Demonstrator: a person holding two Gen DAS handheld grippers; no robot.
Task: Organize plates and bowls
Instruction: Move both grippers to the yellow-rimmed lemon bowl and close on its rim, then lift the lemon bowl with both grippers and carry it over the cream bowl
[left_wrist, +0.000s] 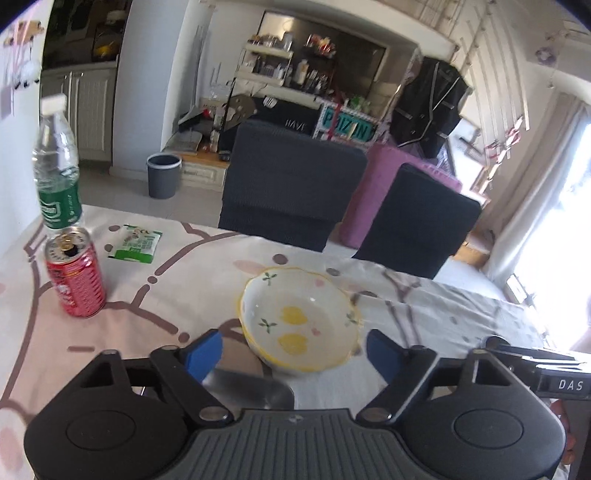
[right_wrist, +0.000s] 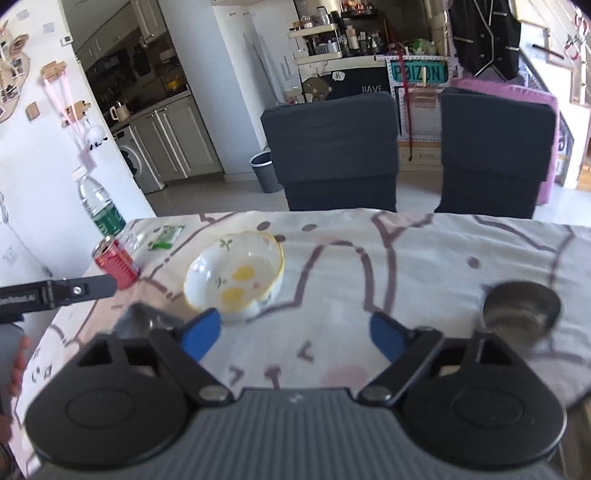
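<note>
Left wrist view. Left gripper (left_wrist: 293, 350) with blue pads spread wide apart, nothing clamped between. Ceramic bowl (left_wrist: 300, 319) with yellow rim and yellow heart marks standing upright on the tablecloth (left_wrist: 184, 280), at 12 o'clock from the gripper, just ahead of the fingertips and slightly toward the right pad; not touching either pad. Steel plate (left_wrist: 247, 386) lying flat low between the fingers, at 7 o'clock from the bowl, partly hidden by the gripper body. Red can (left_wrist: 75, 275) at 9 o'clock, water bottle (left_wrist: 57, 166) behind it at 10 o'clock, green packet (left_wrist: 136, 243) at 11 o'clock. Two dark chairs (left_wrist: 291, 184) beyond the table edge.

Right wrist view. Right gripper (right_wrist: 295, 334) also wide apart, only bare cloth between the pads. Same ceramic bowl (right_wrist: 236, 275) at 11 o'clock, just beyond the left pad, apparently not touching it. Steel bowl (right_wrist: 521, 310) at 2 o'clock, outside the right finger, apart from it. Steel plate (right_wrist: 147, 319) at 9 o'clock, blurred, behind the left finger. Left gripper's dark finger (right_wrist: 74, 290) entering from the left edge, in front of the red can (right_wrist: 116, 264).
</note>
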